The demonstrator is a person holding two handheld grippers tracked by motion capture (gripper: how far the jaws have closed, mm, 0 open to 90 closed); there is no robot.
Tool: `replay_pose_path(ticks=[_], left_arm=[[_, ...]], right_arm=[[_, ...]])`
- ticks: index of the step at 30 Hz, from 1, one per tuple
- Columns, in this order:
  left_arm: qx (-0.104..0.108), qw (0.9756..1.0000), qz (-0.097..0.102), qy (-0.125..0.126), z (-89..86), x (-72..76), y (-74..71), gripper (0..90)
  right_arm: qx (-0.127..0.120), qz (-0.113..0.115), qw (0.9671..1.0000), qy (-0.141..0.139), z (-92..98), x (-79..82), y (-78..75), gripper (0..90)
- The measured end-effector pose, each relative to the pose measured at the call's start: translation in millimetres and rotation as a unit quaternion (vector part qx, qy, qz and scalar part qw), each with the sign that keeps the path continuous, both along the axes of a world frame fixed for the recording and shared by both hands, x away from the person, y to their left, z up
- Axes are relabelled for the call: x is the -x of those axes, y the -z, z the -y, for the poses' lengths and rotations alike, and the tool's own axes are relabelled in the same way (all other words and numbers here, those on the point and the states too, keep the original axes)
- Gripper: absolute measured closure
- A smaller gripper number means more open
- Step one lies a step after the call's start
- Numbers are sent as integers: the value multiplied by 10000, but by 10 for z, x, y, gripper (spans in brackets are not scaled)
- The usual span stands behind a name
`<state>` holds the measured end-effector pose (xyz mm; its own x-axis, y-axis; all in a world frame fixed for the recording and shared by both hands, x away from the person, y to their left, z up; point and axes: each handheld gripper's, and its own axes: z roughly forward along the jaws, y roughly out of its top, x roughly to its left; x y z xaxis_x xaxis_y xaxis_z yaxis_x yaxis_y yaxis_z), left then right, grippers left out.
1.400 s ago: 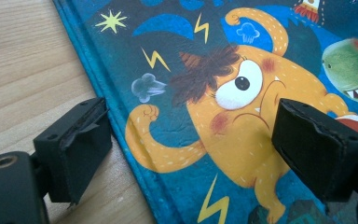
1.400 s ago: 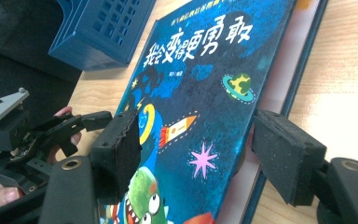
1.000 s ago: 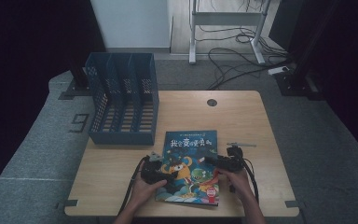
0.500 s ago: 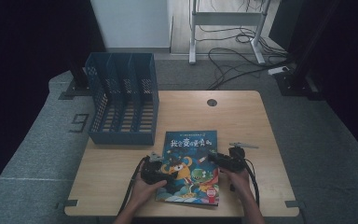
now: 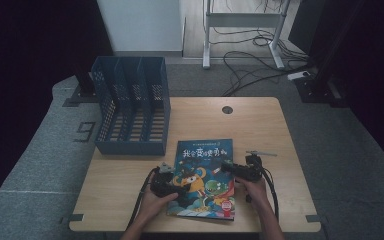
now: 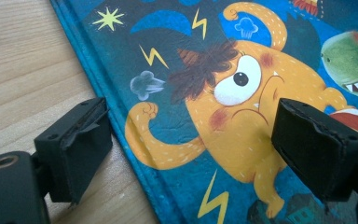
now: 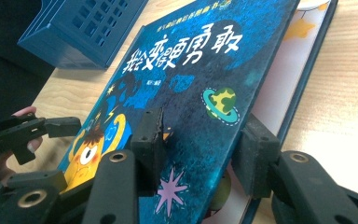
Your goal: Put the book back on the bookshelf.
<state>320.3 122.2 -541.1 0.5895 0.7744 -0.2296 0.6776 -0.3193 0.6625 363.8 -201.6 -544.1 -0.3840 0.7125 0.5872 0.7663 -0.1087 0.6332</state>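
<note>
- The picture book (image 5: 203, 177) is lying flat on the near half of the table (image 5: 270, 130), its spine side toward the left and its opening edge toward the right; the blue file rack (image 5: 130, 107) is standing well apart at the far left.
- It is looking like a thin hardcover: stiff boards, glossy and probably slippery, likely light for its size.
- The left gripper (image 6: 189, 140) is hanging spread over the spine edge, one jaw over bare wood just beside the book, the other over the cover, pinching nothing.
- The right gripper (image 7: 200, 140) is straddling the opening edge with its jaws apart; in the right gripper view the cover is sitting a little raised, showing a pale inner page (image 7: 289, 60).
- Judging from this, the spine is offering the firmest hold, since a grip on the cover alone is risking the book swinging open.
</note>
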Motion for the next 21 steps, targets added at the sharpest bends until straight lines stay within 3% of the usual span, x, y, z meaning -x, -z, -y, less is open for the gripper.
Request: replay_pose_path(ticks=[10, 21], left_arm=[[181, 9998, -126, 11, -43, -11, -13, 117], [191, 9998, -45, 99, -40, 44, -61, 130]], right_arm=[[-91, 201, 9998, 13, -22, -22, -94, 609], [-276, 380, 9989, -32, 6, 26, -180, 664]])
